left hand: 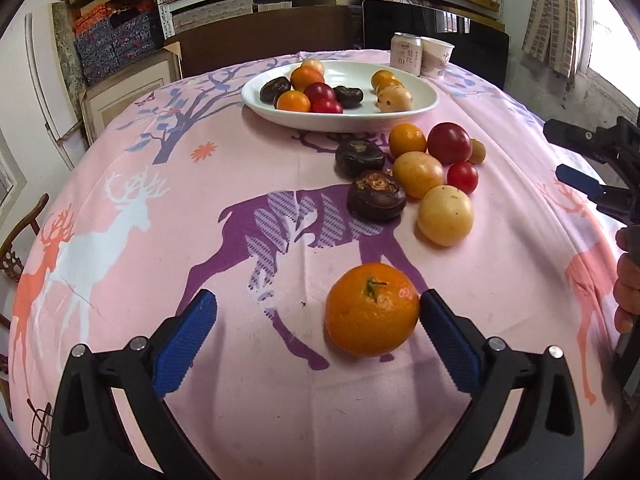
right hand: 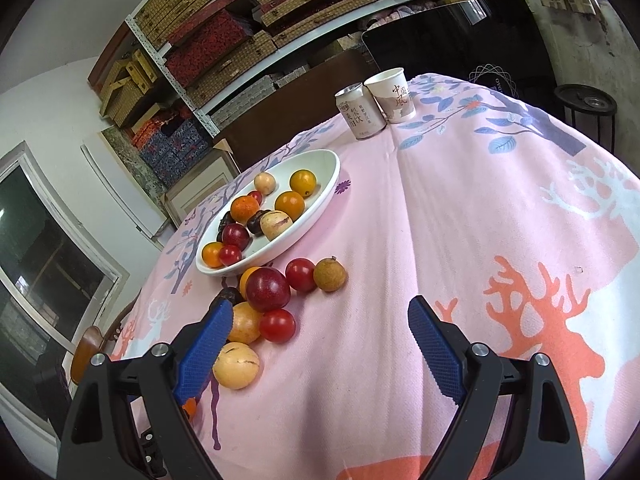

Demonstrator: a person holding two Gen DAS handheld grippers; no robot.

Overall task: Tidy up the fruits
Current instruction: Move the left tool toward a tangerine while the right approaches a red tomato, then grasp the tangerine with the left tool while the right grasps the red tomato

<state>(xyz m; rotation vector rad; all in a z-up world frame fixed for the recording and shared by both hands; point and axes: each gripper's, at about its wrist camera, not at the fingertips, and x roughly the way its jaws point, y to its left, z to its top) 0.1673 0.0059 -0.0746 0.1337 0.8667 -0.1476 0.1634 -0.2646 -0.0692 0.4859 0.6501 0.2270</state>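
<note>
A white oval plate (left hand: 420, 110) at the table's far side holds several small fruits; it also shows in the right wrist view (right hand: 328, 184). Loose fruits lie in front of it: a dark red plum (left hand: 449, 143), yellow fruits (left hand: 445, 215), water chestnuts (left hand: 376, 196), cherry tomatoes (right hand: 277, 325). A mandarin (left hand: 372, 309) lies alone on the cloth between my left gripper's (left hand: 318, 316) open fingers, touching the right pad (left hand: 448, 344). My right gripper (right hand: 320, 320) is open and empty, its left pad (right hand: 204, 354) beside the fruit pile.
A drink can (left hand: 405, 54) and a paper cup (left hand: 437, 56) stand behind the plate. The round table has a pink deer-print cloth (left hand: 200, 220). Shelves with boxes (right hand: 240, 40) line the back wall. A wooden chair (left hand: 16, 248) stands at the left.
</note>
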